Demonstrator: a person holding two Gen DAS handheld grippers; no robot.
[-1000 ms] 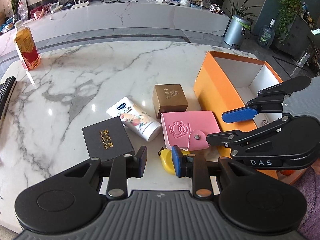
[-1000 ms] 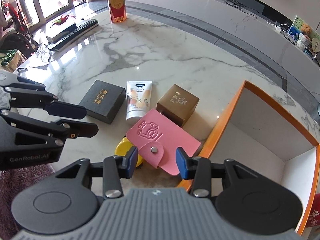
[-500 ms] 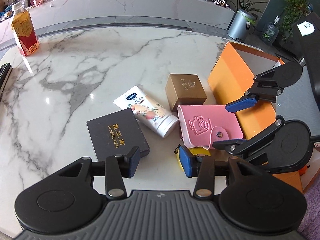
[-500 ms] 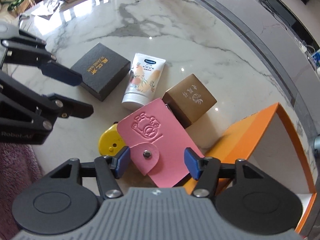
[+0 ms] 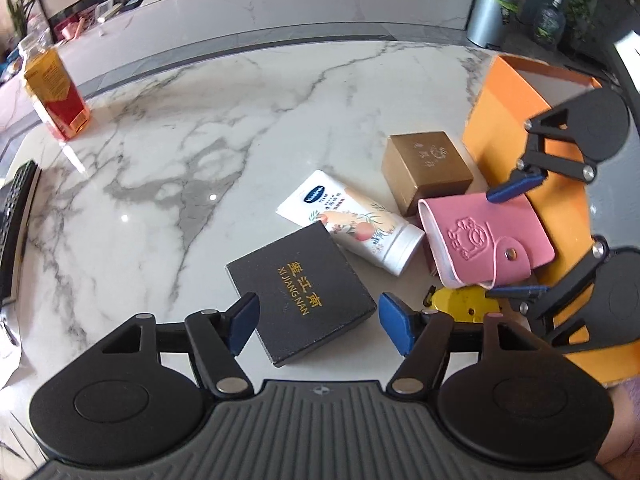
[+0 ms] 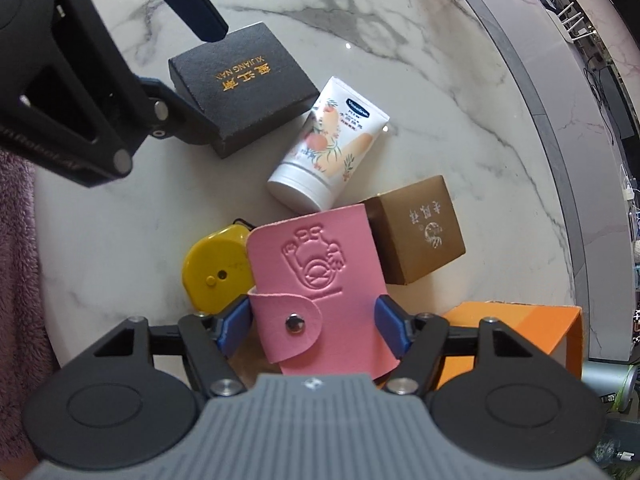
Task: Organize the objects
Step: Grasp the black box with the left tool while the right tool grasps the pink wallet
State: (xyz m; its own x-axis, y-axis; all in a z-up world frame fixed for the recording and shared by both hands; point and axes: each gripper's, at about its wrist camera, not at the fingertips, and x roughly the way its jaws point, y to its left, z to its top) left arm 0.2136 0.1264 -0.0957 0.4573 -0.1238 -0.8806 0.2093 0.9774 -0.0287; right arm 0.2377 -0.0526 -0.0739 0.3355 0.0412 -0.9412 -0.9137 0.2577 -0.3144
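Marble table [image 5: 168, 184], pink wallet [image 6: 316, 280] newly between spread right claw [image 6: 312, 330]; left claw [image 5: 318, 324] spread, now flanking black box [image 5: 302, 292].

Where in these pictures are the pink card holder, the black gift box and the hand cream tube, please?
pink card holder [image 6: 316, 264]: right wrist view, embossed front.
black gift box [image 5: 300, 290]: left wrist view, lettered lid.
hand cream tube [image 6: 332, 140]: right wrist view, printed body.

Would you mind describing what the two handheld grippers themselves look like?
Both the left gripper and the right gripper share one design: matte black linkage arms with silver pivot pins, round black discs at the base, a ribbed grey body, and blue pads on the fingertips. No cables show. A fuzzy purple sleeve is visible behind.
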